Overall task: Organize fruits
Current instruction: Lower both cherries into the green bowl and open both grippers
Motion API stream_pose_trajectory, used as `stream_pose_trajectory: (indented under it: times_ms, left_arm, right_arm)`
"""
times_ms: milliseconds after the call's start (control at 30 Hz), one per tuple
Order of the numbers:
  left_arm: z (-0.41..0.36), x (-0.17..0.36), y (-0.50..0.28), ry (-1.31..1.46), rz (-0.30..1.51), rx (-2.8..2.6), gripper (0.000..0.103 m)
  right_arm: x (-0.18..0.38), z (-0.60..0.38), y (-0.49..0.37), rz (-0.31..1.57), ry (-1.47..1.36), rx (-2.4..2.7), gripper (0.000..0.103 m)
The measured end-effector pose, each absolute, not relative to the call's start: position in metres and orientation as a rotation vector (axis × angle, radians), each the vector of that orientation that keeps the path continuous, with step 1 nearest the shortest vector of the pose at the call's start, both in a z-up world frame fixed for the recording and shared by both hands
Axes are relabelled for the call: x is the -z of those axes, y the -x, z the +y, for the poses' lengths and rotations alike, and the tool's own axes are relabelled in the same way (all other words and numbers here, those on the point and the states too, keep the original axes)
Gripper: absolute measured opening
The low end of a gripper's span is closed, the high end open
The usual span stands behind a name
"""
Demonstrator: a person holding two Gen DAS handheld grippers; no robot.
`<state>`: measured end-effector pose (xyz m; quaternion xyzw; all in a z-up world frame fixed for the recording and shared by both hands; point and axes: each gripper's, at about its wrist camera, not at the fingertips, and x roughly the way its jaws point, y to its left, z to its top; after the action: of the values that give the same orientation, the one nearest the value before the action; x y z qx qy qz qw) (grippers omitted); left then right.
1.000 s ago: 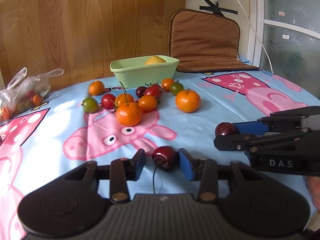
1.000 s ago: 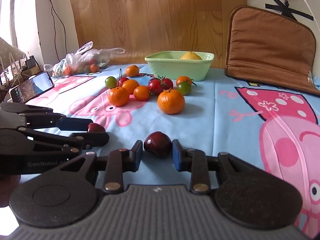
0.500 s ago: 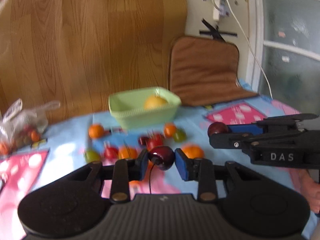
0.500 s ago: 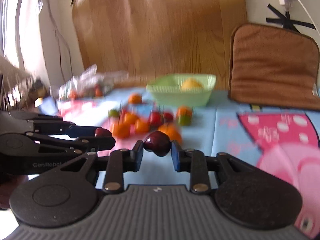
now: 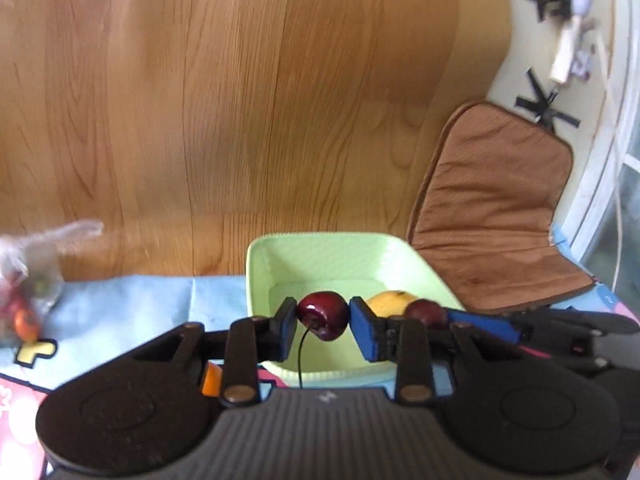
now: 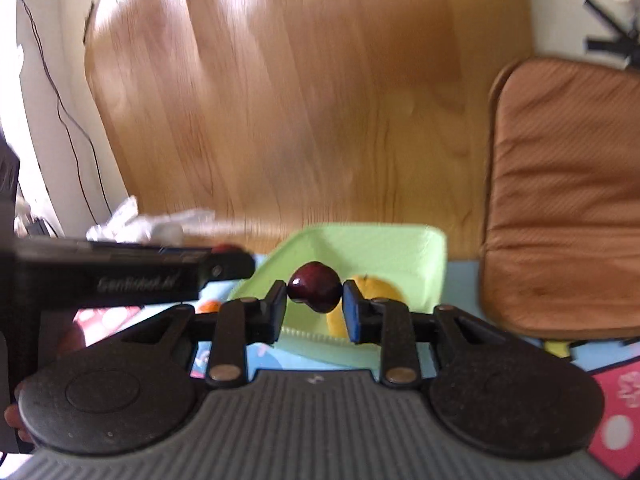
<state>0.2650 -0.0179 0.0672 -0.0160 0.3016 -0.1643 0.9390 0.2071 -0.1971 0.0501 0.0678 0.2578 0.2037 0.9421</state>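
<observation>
Blurred tablecloth (image 5: 120, 308); grippers hide bowl (image 5: 340, 256) front.

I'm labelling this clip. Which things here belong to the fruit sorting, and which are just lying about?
Job:
left gripper with its cherry
right gripper with its cherry
green bowl
yellow fruit in it

Lying about:
brown cushion
plastic bag
wood panel
</observation>
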Motion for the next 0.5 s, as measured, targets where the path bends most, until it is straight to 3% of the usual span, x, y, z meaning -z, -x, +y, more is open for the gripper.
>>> stream_pose_trajectory:
  times_ms: [133, 267, 500]
  left_arm:
    - [-0.019, -0.054, -0.278, 0.028, 0.635, 0.326, 0.03]
    - [-0.019, -0.047, -0.282, 0.022, 0.63, 0.311, 0.04]
    - [0.0, -0.066, -0.261, 0.07, 0.597, 0.302, 0.04]
  right_arm:
    - [-0.037, -0.188, -0.224, 0.562, -0.124, -0.433, 0.034]
    - [-0.034, -0.182, -0.225, 0.547, -0.086, -0.437, 0.034]
    - [-0.038, -0.188, -0.218, 0.522, -0.112, -0.419, 0.034]
